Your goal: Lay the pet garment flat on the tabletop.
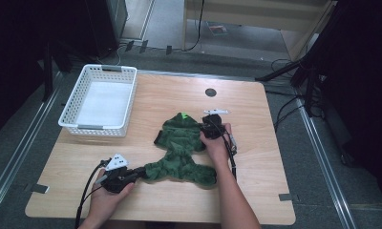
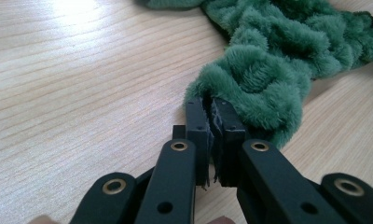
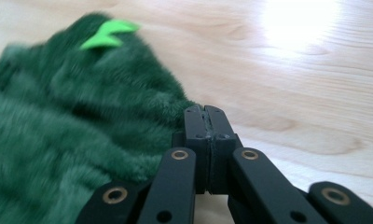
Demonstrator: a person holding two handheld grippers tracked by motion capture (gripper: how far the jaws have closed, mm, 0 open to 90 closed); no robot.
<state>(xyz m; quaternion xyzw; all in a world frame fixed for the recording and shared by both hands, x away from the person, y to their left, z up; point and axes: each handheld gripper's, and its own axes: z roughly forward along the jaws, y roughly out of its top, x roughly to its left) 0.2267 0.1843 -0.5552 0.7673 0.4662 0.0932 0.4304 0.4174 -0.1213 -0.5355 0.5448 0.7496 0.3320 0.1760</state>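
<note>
While it lies spread across the middle of the wooden table (image 1: pixel 256 191), the green plush garment (image 1: pixel 182 148) reaches from a rounded hood-like end toward the far side down to a fuzzy lower edge nearer the person. A bright green zigzag patch (image 1: pixel 183 115) sits on the far end of the fabric; in the right gripper view the same patch (image 3: pixel 108 34) shows near the top of the dark pile.

At the near left end of the garment, the left gripper (image 1: pixel 137 173) has its jaws pinched together on a fold of the plush; the left gripper view shows the two black jaws pressed nearly flat with the green edge (image 2: pixel 254 88) caught between their tips. The person's left hand (image 1: pixel 108 191) holds that gripper low over the table.

At the right side of the hood-like end, the right gripper (image 1: pixel 204 125) lies against the fabric, held by the right hand (image 1: pixel 217 143). Its jaws are pressed together, and I cannot tell whether any cloth is between them, since the plush touches only their left side in the right gripper view.

A white slotted plastic basket (image 1: pixel 70 113) stands at the far left corner, well apart from the garment. A small dark round disc (image 1: pixel 210 92) is set in the tabletop toward the far edge.
</note>
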